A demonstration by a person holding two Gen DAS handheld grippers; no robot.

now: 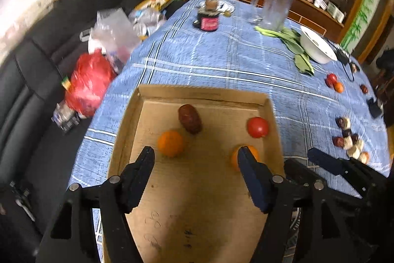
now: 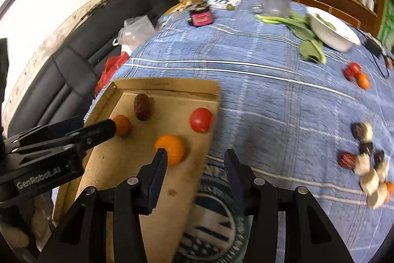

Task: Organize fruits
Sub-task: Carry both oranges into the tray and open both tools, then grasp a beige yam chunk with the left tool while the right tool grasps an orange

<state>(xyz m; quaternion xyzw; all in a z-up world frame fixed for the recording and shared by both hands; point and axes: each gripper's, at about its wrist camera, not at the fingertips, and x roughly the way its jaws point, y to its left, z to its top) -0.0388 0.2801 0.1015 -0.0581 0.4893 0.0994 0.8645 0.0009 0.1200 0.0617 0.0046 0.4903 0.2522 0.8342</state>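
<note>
Hovering over the cardboard tray [image 1: 145, 115], both grippers look empty — nothing sits between either pair of fingers. The left gripper [image 1: 197, 157] stands with its jaws apart above the tray floor, tilted steeply down, an orange [image 1: 170, 143] just ahead of its left finger and a second orange [image 2: 170, 149] partly hidden behind its right one. The right gripper [image 2: 194, 159] has its jaws apart too, straddling the tray's right edge, that second orange just beyond its left fingertip.

Four fruits lie in the tray: the two oranges, a tomato [image 1: 257, 127] near the right wall and a dark red date [image 1: 189, 118] toward the back. By my reading a drop-off is done and the next fetch is due.

Still out on the blue checked tablecloth [image 2: 246, 95], well apart from the tray: a tomato-and-orange pair [image 2: 357, 74] far right, and a cluster of dates and pale pieces [image 2: 367, 164] nearer the right gripper. Next move calls for swinging right, jaws kept wide, and picking one piece out of that crowded cluster — tricky, since they touch.
</note>
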